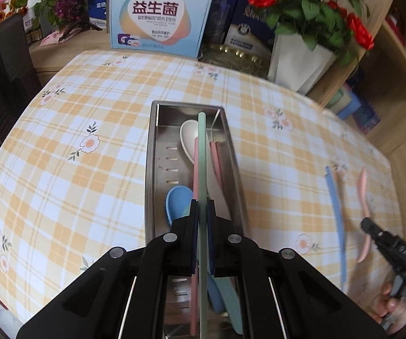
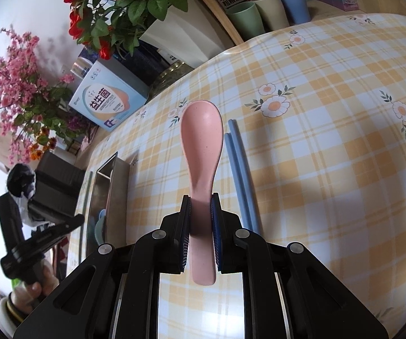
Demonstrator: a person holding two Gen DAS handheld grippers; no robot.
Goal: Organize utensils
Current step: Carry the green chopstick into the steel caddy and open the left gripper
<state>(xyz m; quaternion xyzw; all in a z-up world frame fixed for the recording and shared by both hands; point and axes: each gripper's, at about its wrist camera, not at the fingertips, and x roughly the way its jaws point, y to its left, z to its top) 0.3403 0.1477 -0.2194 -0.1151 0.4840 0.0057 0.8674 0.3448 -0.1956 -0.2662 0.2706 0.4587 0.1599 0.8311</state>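
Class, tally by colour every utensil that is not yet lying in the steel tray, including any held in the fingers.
pink spoon, held: 1
blue chopsticks, on the cloth: 2
green chopstick, held above the tray: 1
Total: 4

Spoons (image 1: 187, 138) in tray (image 1: 152, 169)

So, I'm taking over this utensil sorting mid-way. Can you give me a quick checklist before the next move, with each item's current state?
1. Left gripper shut on pale green chopstick: ok.
2. Chopstick lined up over long stainless steel tray: ok.
3. Right gripper shut on pink plastic spoon: ok.
4. Pair of blue chopsticks put away: not ok, on the checked tablecloth.
5. Chopstick touching the tray: cannot tell.
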